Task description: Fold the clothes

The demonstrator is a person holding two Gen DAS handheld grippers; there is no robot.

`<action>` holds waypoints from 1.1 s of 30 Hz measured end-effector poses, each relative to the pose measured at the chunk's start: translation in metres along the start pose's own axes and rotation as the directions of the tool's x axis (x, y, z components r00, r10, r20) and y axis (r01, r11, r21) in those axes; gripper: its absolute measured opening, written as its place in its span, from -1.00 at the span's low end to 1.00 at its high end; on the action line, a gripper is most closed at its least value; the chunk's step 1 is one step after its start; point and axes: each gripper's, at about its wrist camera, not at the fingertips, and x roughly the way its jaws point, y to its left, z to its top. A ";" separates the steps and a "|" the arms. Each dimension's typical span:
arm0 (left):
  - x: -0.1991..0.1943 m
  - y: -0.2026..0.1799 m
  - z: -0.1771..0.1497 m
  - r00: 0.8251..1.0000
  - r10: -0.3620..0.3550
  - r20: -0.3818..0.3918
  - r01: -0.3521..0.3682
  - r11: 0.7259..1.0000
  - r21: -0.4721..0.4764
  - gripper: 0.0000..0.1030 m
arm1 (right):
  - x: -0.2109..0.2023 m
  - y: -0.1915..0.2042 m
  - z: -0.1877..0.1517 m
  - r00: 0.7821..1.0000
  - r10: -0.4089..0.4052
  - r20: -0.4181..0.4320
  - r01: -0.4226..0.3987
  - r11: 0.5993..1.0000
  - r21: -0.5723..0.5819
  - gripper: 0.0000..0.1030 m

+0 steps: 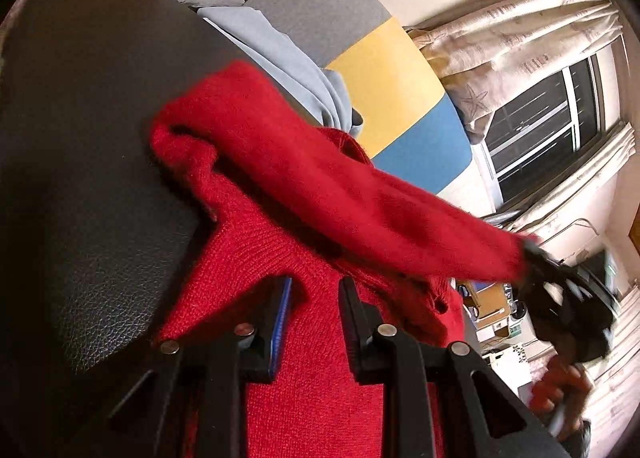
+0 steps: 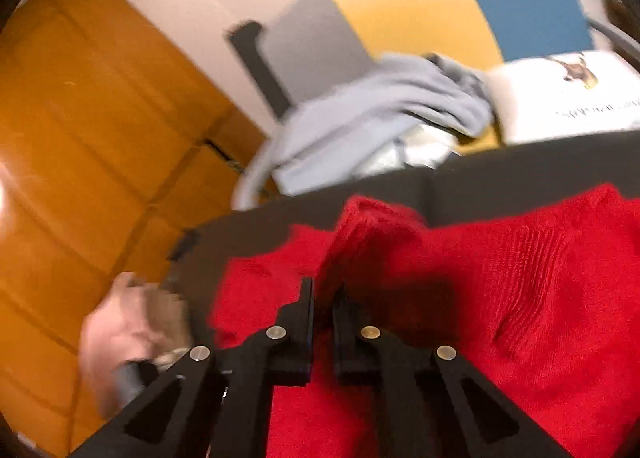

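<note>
Crowding red sweater (image 2: pixel 520 278): grey garment (image 2: pixel 372 106)

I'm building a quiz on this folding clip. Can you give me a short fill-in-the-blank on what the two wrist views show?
1. The sweater being folded is ____.
2. The right gripper is shut on a fold of the ____.
3. The left gripper has its jaws ____.
4. The sweater lies on a ____ surface.

Missing words: red; sweater; open; black

Window (image 1: pixel 548 126) daylight, glary curtains (image 1: pixel 520 42); motion blur, fisheye-bent edges.
</note>
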 end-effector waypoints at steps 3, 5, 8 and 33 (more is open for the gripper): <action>-0.001 0.001 0.000 1.000 -0.009 0.000 0.009 1.000 -0.006 -0.55 | -0.053 0.016 -0.012 0.998 0.041 0.053 -0.040 0.999 -0.029 -0.85; -0.001 0.001 0.000 1.000 -0.020 -0.002 0.020 1.000 -0.010 -0.55 | -0.078 0.007 -0.024 0.998 -0.005 0.070 0.006 1.000 -0.024 -0.85; -0.002 0.002 0.001 1.000 -0.028 0.001 0.028 0.999 -0.016 -0.55 | -0.085 -0.031 -0.039 0.994 -0.106 0.027 0.104 0.993 0.057 -0.77; 0.003 -0.001 0.004 0.999 -0.035 0.002 0.035 0.999 -0.019 -0.55 | 0.009 -0.001 -0.117 0.869 -0.481 -0.119 0.176 0.525 -0.833 -0.42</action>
